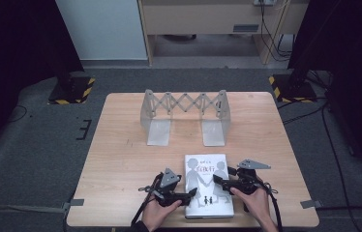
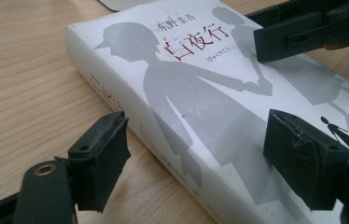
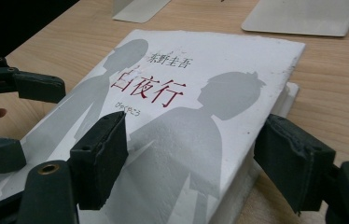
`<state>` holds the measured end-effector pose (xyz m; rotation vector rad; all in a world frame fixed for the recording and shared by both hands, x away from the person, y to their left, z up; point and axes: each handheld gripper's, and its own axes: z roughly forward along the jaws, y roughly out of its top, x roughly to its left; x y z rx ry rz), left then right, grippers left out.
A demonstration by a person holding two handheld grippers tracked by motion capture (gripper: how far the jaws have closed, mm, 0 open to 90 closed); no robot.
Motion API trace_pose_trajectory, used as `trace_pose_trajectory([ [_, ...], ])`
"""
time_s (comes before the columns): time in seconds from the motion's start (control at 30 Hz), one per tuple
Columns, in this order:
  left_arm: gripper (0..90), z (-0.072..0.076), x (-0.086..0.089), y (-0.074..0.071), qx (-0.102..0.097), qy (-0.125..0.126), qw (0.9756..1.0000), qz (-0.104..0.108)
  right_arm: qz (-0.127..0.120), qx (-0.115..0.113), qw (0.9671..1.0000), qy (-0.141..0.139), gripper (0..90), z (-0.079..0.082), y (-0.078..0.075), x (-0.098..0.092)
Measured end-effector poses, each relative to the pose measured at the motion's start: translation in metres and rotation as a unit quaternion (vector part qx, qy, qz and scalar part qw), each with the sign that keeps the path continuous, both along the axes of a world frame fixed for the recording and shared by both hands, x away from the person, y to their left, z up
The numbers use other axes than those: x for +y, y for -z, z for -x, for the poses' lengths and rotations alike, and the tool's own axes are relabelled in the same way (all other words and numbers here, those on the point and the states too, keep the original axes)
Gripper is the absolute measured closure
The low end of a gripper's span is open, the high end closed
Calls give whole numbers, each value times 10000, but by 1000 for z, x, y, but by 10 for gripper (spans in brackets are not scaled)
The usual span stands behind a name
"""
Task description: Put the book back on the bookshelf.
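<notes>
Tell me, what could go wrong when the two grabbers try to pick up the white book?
1. The book lies flat on the table, and both the left gripper and the right gripper straddle its edges with jaws open. A shallow bite could catch only the cover and let it flop open.
2. Lifted unevenly, it might tilt and slip out.
3. The folding book stand sits just beyond; a hasty swing could knock it.

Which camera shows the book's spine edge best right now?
The left gripper view: the book shows its spine face running between the jaws. The right gripper view shows the cover and page edge; the high view shows only the cover from above.
</notes>
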<state>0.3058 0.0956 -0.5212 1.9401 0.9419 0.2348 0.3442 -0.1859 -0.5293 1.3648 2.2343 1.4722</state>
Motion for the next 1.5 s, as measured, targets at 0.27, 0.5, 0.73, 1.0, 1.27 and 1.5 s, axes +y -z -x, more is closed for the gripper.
trace_pose_trajectory([
  [0.27,210,-1,-4,3,-5,141,9998,118,63,39,10000,-7,255,-1,-2,2],
  [0.5,211,-1,-2,1,-51,150,9997,207,20,-163,9999,-15,272,0,-14,1],
  [0.73,210,1,0,-1,-60,94,9995,293,-160,-426,9990,28,270,0,-25,3],
  [1.0,195,1,1,0,-32,76,9993,360,-203,-457,9987,47,262,1,-27,7],
  [1.27,180,1,3,0,-34,45,9991,418,-328,-512,9981,34,258,-1,-32,12],
  [1.5,168,1,4,0,11,64,9990,433,-429,-502,9978,59,261,3,-31,13],
])
